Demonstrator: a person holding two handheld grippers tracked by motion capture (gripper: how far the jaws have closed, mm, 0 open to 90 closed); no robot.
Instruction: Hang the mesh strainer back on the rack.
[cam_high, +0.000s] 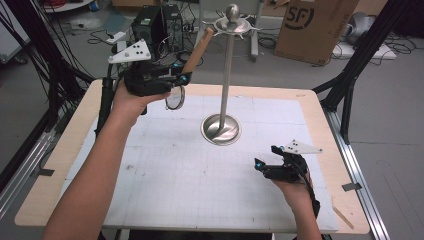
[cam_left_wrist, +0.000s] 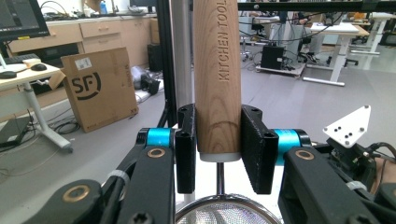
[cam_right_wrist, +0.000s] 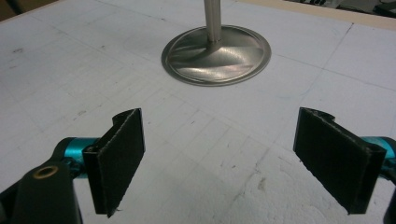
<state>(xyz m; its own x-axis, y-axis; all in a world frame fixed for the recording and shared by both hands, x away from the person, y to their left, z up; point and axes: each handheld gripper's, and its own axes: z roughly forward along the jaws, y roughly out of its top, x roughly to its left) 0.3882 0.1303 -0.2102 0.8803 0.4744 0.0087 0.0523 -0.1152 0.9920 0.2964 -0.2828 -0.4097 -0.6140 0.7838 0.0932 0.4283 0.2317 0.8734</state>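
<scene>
A small strainer with a wooden handle (cam_high: 197, 50) and a round mesh bowl (cam_high: 175, 97) is held up over the table's far left. My left gripper (cam_high: 184, 77) is shut on the handle (cam_left_wrist: 217, 79) near its lower end, and the mesh (cam_left_wrist: 219, 215) hangs just below the jaws. The handle's upper end leans toward the hooked top (cam_high: 231, 22) of a steel utensil stand (cam_high: 227, 70), whose round base (cam_high: 221, 129) sits mid-table. My right gripper (cam_high: 265, 159) rests low at the front right, open and holding nothing (cam_right_wrist: 219, 158), facing the base (cam_right_wrist: 216, 53).
A white gridded mat (cam_high: 165, 180) covers the wooden table (cam_high: 320, 125). Behind the table stand a cardboard box (cam_high: 312, 25), computer cases (cam_high: 155, 25) and loose cables. Black frame posts (cam_high: 350, 75) rise at the table's right and left sides.
</scene>
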